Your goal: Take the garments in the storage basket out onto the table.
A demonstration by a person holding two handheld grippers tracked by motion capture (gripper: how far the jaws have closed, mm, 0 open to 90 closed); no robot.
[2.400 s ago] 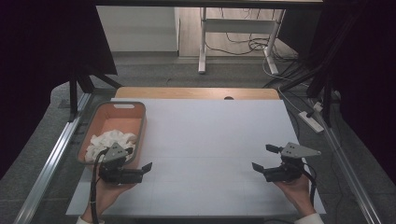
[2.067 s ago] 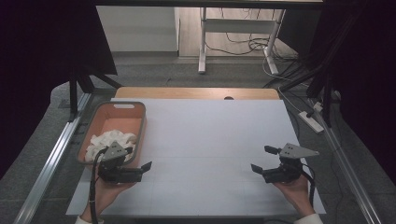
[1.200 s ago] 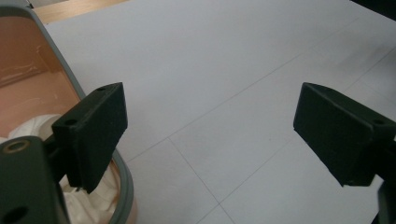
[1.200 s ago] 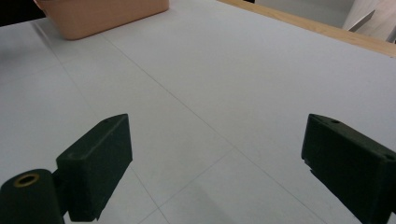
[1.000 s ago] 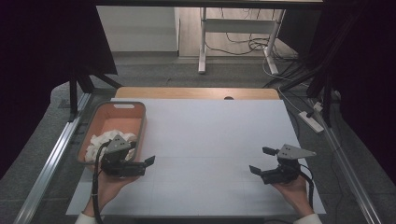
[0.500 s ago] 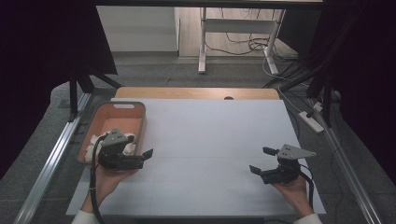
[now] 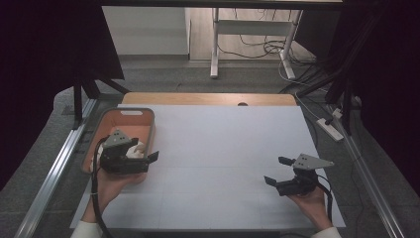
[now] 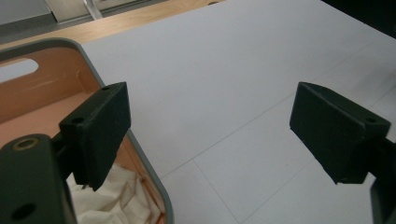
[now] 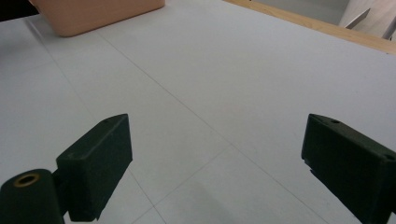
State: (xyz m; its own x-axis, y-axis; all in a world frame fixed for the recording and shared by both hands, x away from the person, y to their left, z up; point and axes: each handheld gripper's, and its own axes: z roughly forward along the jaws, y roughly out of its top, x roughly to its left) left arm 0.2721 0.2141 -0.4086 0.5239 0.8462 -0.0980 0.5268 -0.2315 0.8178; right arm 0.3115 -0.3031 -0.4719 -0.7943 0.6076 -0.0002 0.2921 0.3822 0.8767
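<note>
High view gives me the white table [image 7: 218, 148] as the biggest thing on screen, a wooden edge [image 7: 208, 98] running along its far side; on its left side sits the orange bin [image 7: 130, 120], grey-rimmed, with a slot handle in its far wall; inside the bin I can see crumpled white cloth [image 7: 139, 149], lying at the near end; my left gripper [image 7: 141, 159] hangs over the bin's near right corner, held in the person's left hand [image 7: 111, 182], its cable looping down along the forearm; my right gripper [image 7: 277, 171] sits well apart from all that, over the bare right side of the table, held in the right hand [image 7: 309, 201]

Left gripper view shows me the jaws spread wide with nothing between them; the left jaw stands over the bin's rim [image 8: 149, 168] and the right jaw over open table [image 8: 224, 84]; the cloth [image 8: 112, 196] lies just below the left jaw, inside the bin, and I cannot tell whether the jaw touches it

Right gripper view shows that claw also wide open and empty, jaws over plain table [image 9: 210, 84] crossed by thin seam lines; the bin [image 9: 93, 14] shows far off at the top left
</note>
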